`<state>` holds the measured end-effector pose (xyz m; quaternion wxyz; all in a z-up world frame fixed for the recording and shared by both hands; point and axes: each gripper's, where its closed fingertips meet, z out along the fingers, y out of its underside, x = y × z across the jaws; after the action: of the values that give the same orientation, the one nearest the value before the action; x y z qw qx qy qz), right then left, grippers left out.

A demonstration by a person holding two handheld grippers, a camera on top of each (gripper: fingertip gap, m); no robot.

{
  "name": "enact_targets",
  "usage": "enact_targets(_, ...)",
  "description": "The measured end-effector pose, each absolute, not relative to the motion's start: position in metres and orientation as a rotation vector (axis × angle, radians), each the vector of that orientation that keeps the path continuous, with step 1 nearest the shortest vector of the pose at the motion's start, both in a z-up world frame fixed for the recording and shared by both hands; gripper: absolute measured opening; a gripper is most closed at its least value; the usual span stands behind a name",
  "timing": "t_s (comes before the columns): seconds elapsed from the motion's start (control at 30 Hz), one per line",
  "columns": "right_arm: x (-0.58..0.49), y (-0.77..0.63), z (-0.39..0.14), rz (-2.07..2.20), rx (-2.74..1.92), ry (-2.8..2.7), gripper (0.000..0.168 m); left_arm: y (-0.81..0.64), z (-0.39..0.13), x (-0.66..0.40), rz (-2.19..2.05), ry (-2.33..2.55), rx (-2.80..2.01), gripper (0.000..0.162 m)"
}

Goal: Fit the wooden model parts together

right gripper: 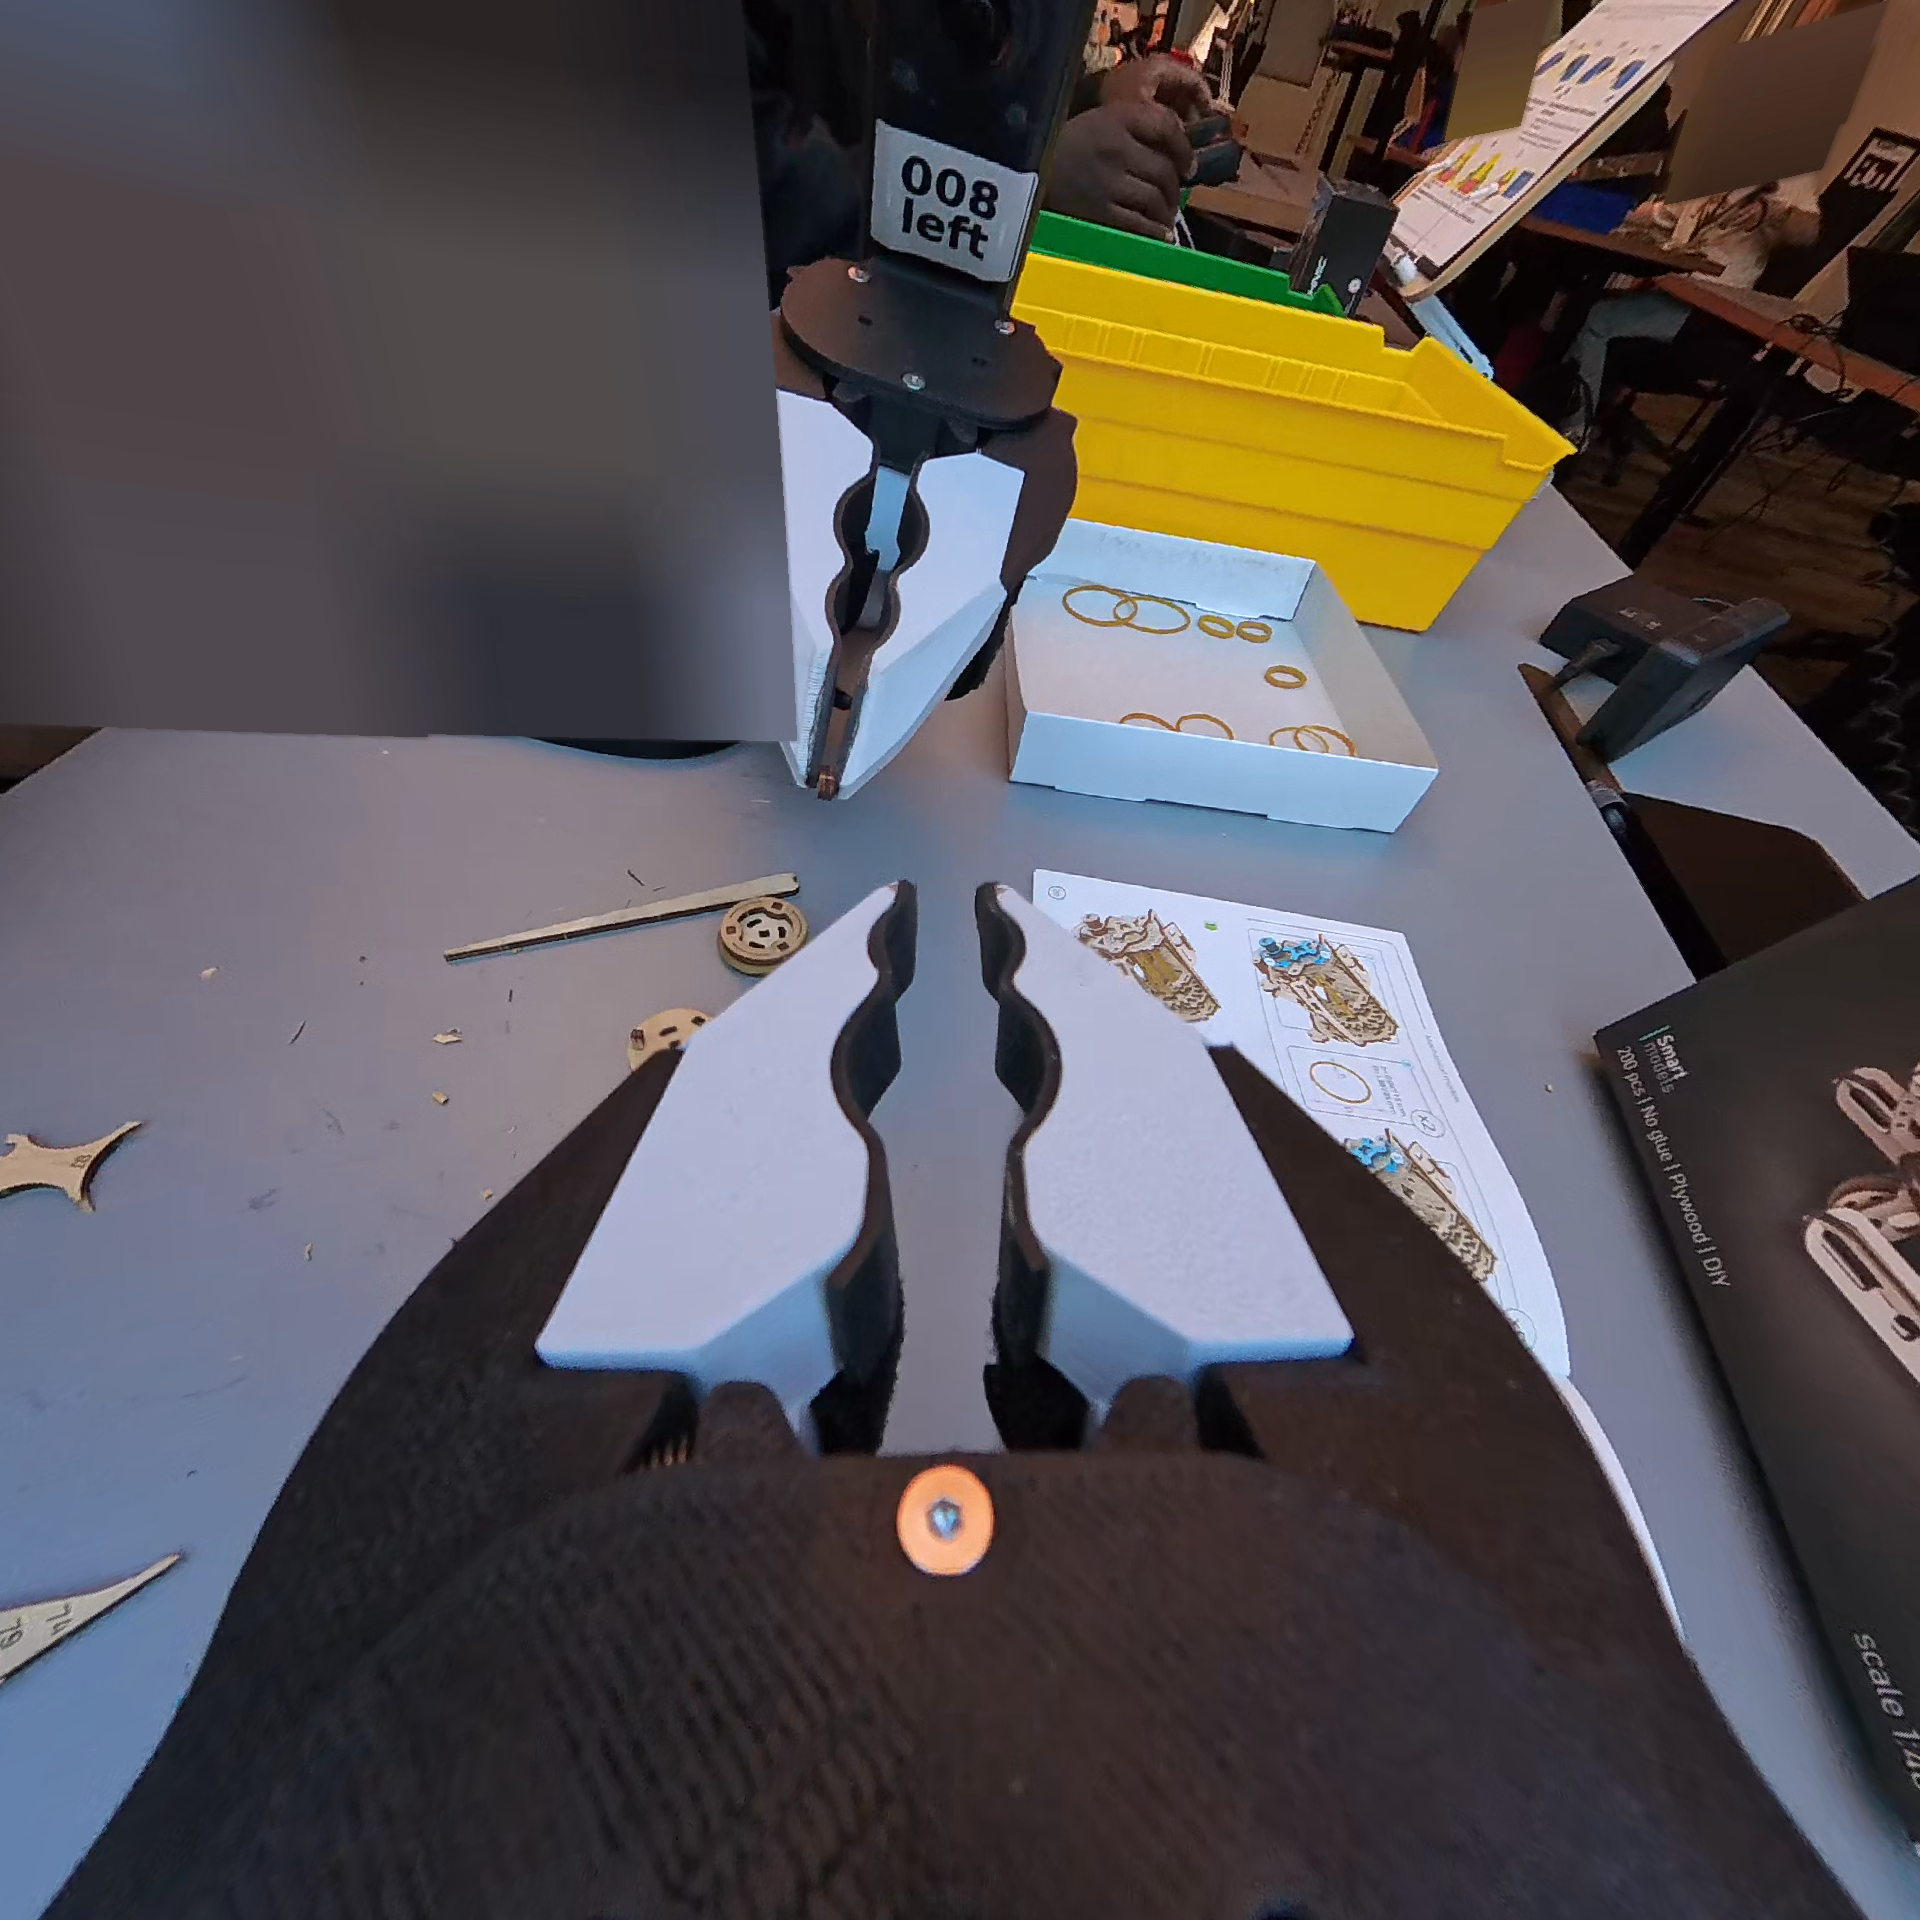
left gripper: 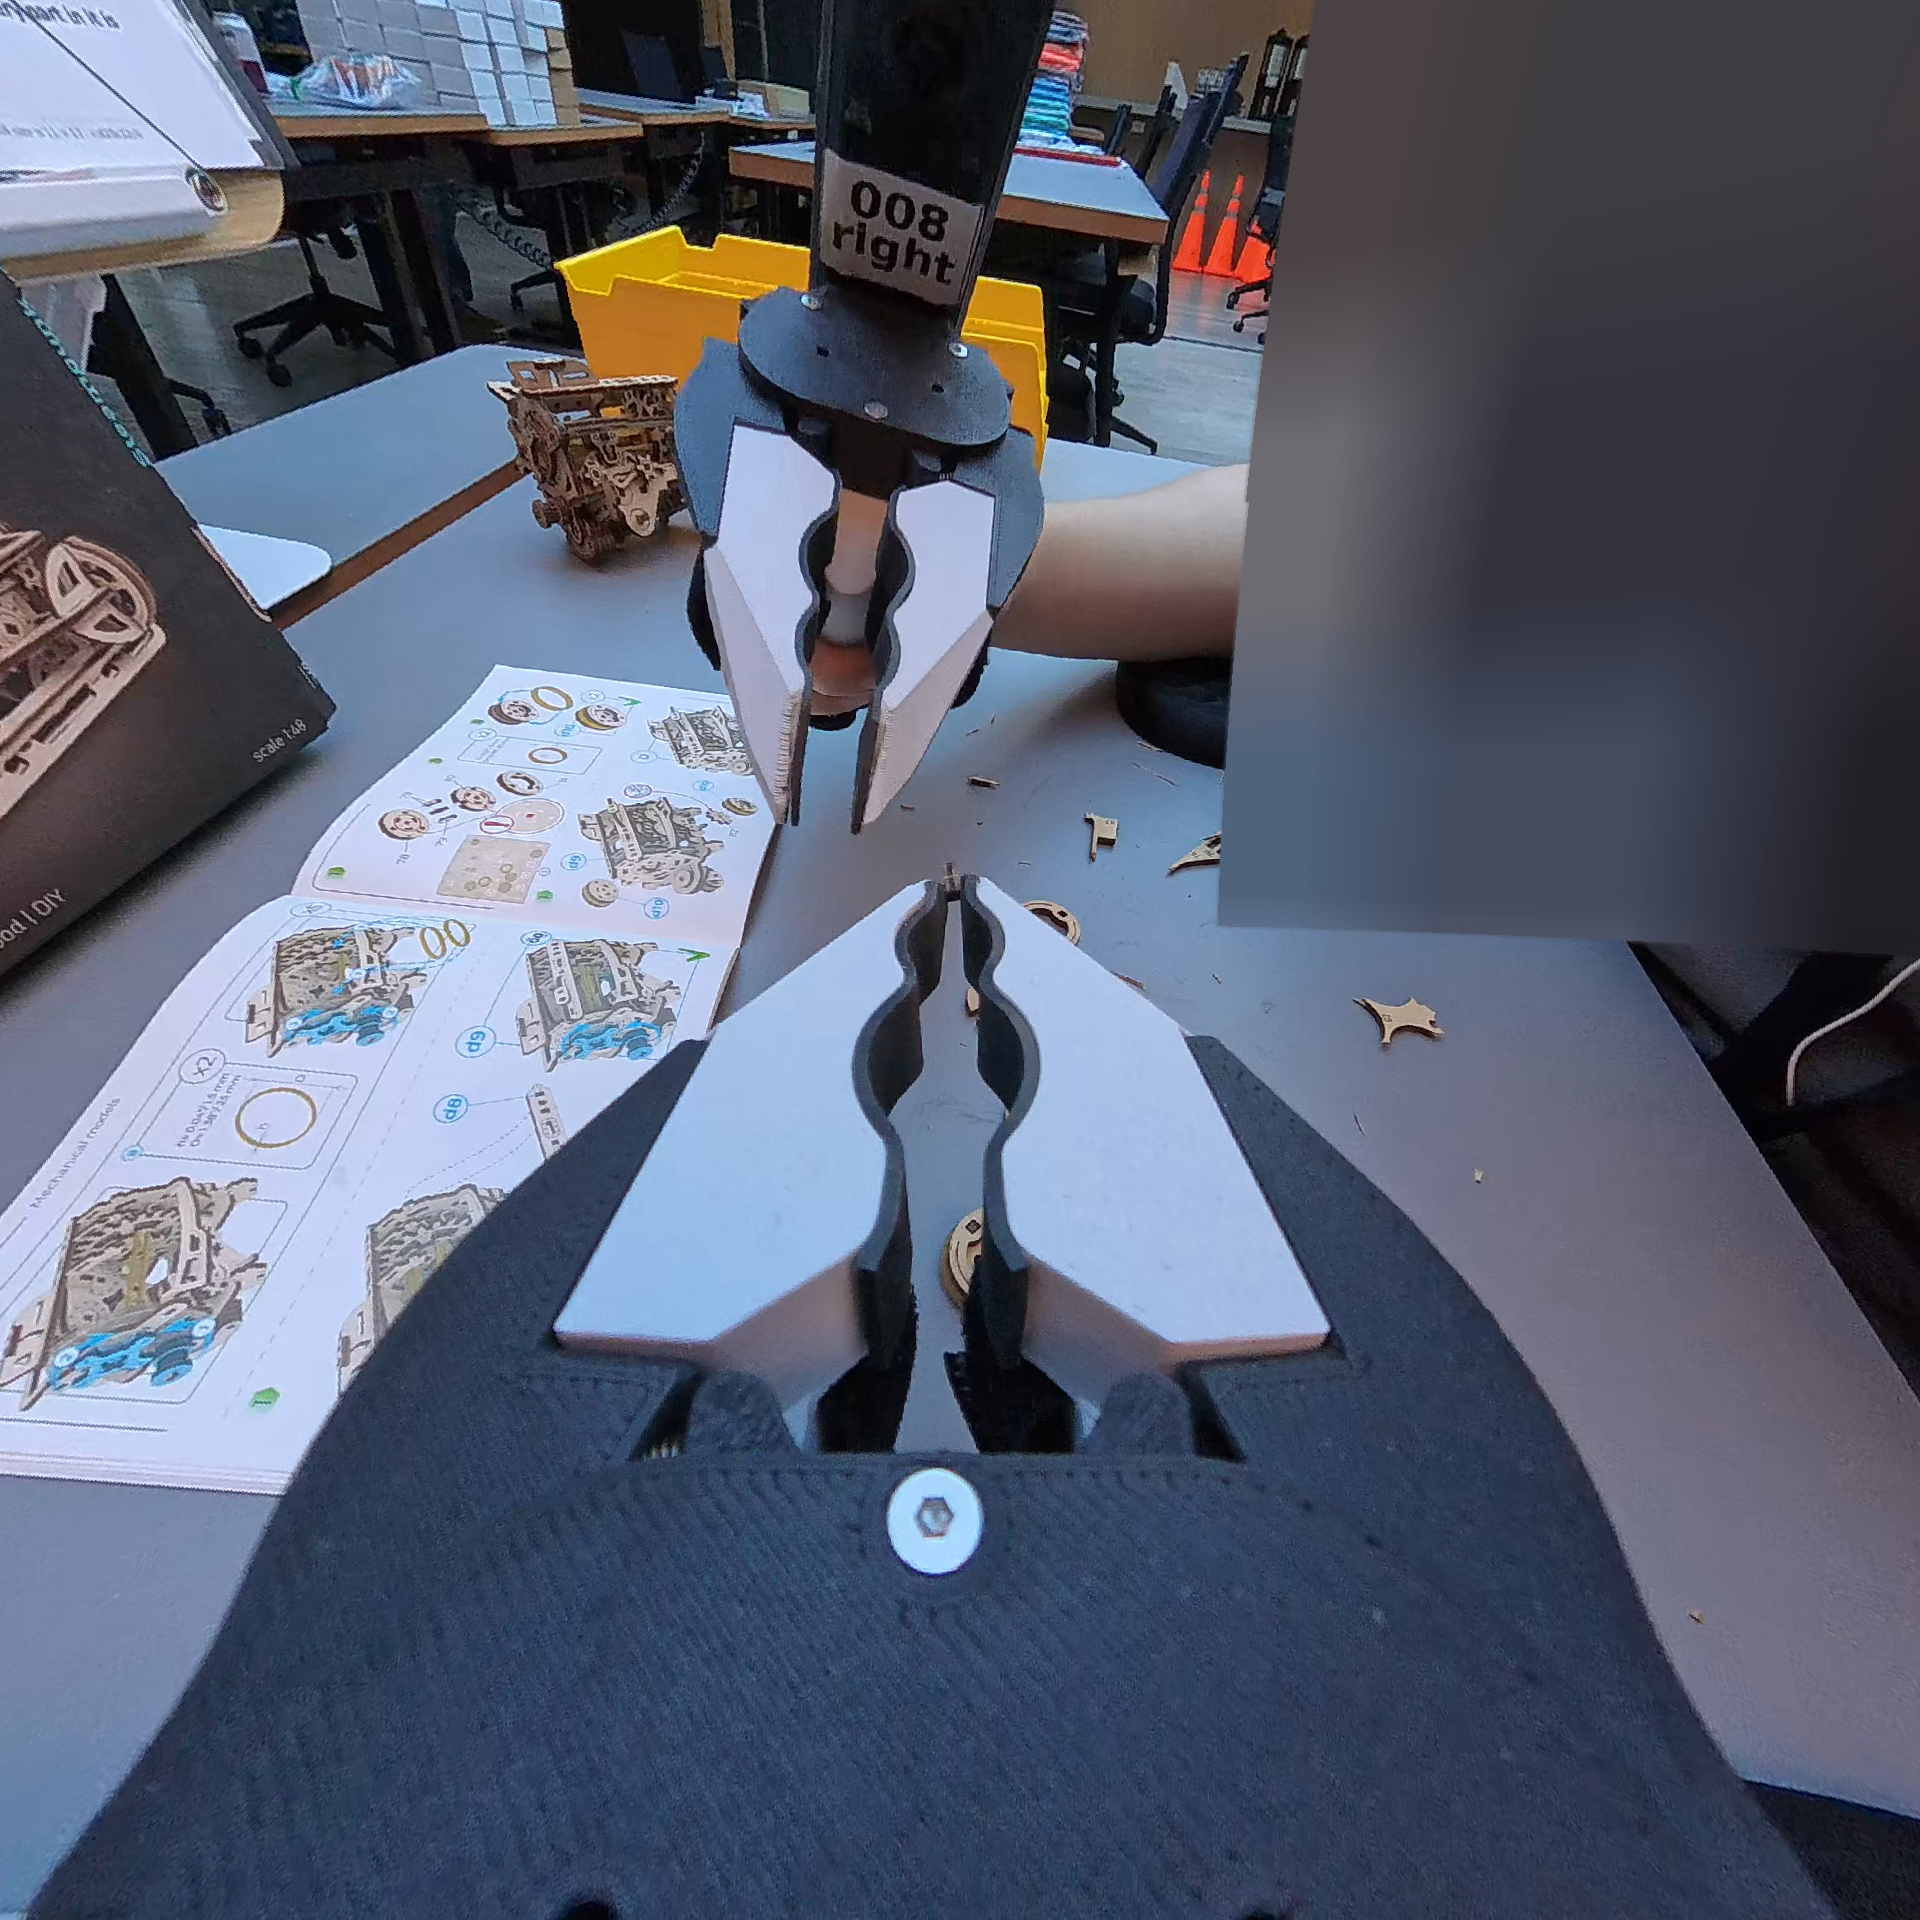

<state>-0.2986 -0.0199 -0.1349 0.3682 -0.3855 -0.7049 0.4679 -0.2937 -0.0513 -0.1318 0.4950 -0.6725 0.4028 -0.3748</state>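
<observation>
Grey table (right gripper: pixel 312 862): left gripper (left gripper: pixel 948 883) pinches tiny (brown) wooden peg (right gripper: pixel 827 781).

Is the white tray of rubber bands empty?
No, the white tray holds several yellow rubber bands scattered across its floor in the right wrist view.

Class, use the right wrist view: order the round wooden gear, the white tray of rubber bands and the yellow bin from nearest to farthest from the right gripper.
1. Round wooden gear, just left of the right gripper.
2. White tray of rubber bands, ahead to the right.
3. Yellow bin, behind the tray, farthest.
</observation>
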Motion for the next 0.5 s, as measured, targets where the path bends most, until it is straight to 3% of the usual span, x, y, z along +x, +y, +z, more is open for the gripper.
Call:
enact_targets(0.3,-0.293,-0.033,-0.132,1.139,-0.823,-1.852,0.01,-0.056,-0.132,-0.289,-0.962,0.99,-1.631,0.001)
enact_targets(0.5,-0.286,-0.066,-0.116,1.075,-0.584,-1.877,0.012,-0.072,-0.115,-0.284,-1.242,0.947,-1.572,0.001)
